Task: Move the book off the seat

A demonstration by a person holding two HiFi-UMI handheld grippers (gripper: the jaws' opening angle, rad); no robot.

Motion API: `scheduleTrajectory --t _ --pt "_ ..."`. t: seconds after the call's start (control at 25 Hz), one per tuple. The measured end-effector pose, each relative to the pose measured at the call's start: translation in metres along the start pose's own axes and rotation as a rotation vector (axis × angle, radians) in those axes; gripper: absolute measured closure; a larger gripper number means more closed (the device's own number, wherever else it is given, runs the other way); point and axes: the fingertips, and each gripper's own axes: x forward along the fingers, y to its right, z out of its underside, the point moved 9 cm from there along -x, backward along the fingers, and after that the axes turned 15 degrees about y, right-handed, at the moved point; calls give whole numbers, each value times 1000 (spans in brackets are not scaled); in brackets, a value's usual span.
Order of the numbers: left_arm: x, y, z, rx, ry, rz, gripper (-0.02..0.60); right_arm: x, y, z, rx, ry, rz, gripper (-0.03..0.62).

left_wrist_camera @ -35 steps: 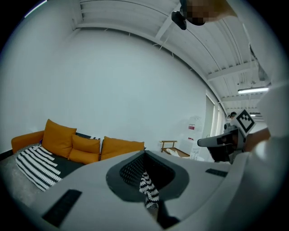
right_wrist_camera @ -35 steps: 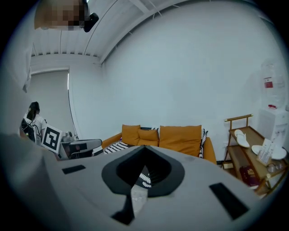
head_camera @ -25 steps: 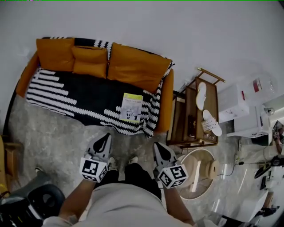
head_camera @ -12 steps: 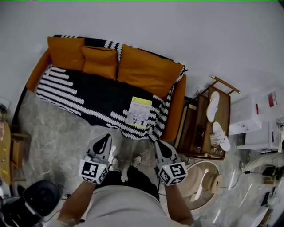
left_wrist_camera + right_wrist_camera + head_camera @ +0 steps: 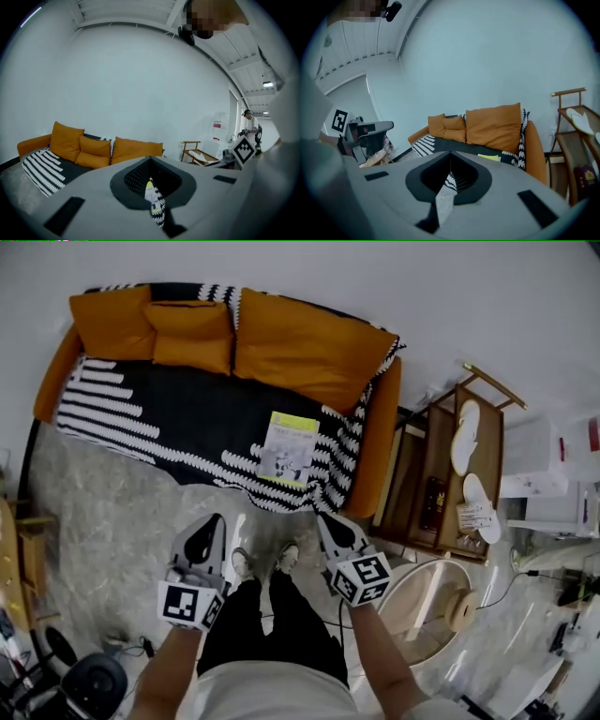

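Note:
The book [image 5: 287, 448], with a white cover and a yellow-green top band, lies flat on the black-and-white striped blanket [image 5: 178, 423] at the right end of the orange sofa's seat [image 5: 309, 352]. The right gripper view shows the book [image 5: 490, 158] as a thin yellow strip on the seat. My left gripper [image 5: 214, 521] and right gripper [image 5: 323, 518] hang over the floor in front of the sofa, short of the book. Both point toward the seat. Each is shut with nothing held.
A wooden rack [image 5: 448, 486] with white slippers [image 5: 466, 435] stands right of the sofa arm. A round pale object [image 5: 427, 601] sits on the floor at lower right. A black chair [image 5: 89, 682] is at lower left. The person's shoes [image 5: 262, 561] stand between the grippers.
The person has stepped closer to the sofa, which looks larger in view. Both grippers have dropped lower, the right one more. The book has not moved.

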Motion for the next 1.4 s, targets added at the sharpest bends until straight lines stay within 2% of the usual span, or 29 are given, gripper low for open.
scheduleTrajectory --t 0.24,0.32,0.44,0.6,0.8,0.96,1.16,1.4 --pt "27 -30 51 6 -17 3 566 72 49 61 104 14 14 571" --pt "28 -28 71 -34 -40 -7 566 77 71 84 128 -20 57 571" --pt "37 -27 96 -77 -30 -20 566 86 102 114 154 -46 106 569" --pt "50 -31 119 -74 -33 -17 566 105 133 147 196 -68 139 568" --pt "57 -32 138 -55 -65 -4 566 129 161 179 262 -93 153 516" --pt "59 -34 147 -46 -91 -13 566 151 183 204 279 -135 162 510" --pt "63 -43 162 -43 -129 -34 566 179 209 239 409 -186 185 442" --pt "70 -46 180 -55 -156 -57 566 197 232 273 459 -250 235 411"
